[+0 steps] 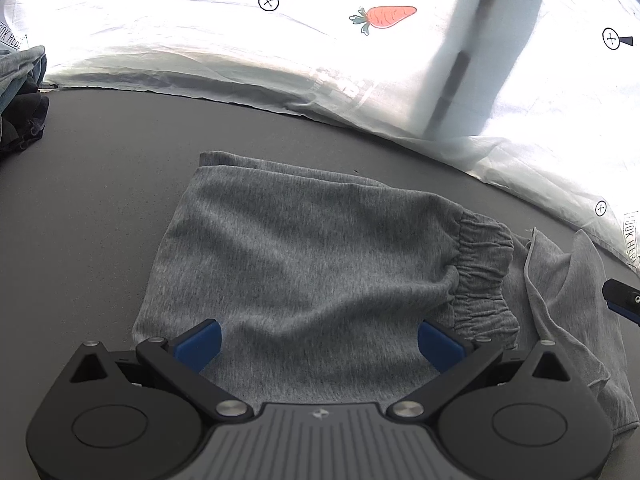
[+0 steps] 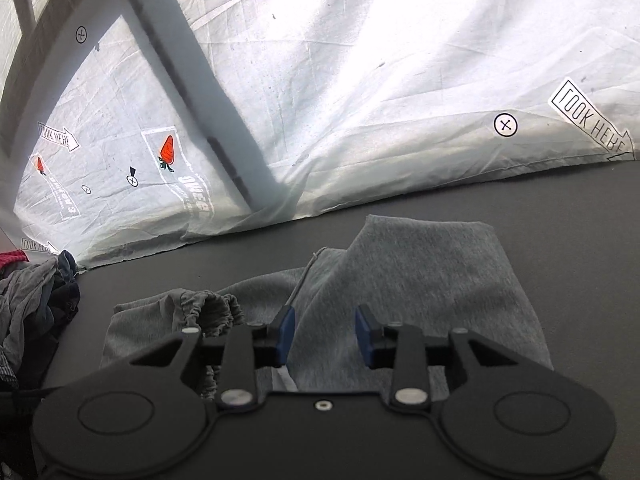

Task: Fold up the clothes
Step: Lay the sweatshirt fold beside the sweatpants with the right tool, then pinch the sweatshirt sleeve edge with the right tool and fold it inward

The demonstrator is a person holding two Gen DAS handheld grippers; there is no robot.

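A pair of grey shorts [image 1: 304,248] lies on the dark grey tabletop [image 1: 100,160], one half folded over the other. Its gathered elastic waistband [image 1: 484,272] points to the right. My left gripper [image 1: 319,326] hovers over the near edge of the folded part, jaws wide open and empty. In the right wrist view the shorts [image 2: 420,272] spread ahead, with the waistband [image 2: 208,308] at the left. My right gripper [image 2: 325,312] stands above a raised fold, jaws partly open, with no cloth pinched between the blue pads. A tip of the right gripper [image 1: 622,300] shows at the left view's right edge.
A pile of mixed dark and grey clothes [image 2: 32,312] sits at the table's left, also seen as a heap of clothes [image 1: 20,100]. A white printed sheet [image 2: 360,100] hangs behind the table's far edge, backlit, with a carrot print [image 1: 390,16].
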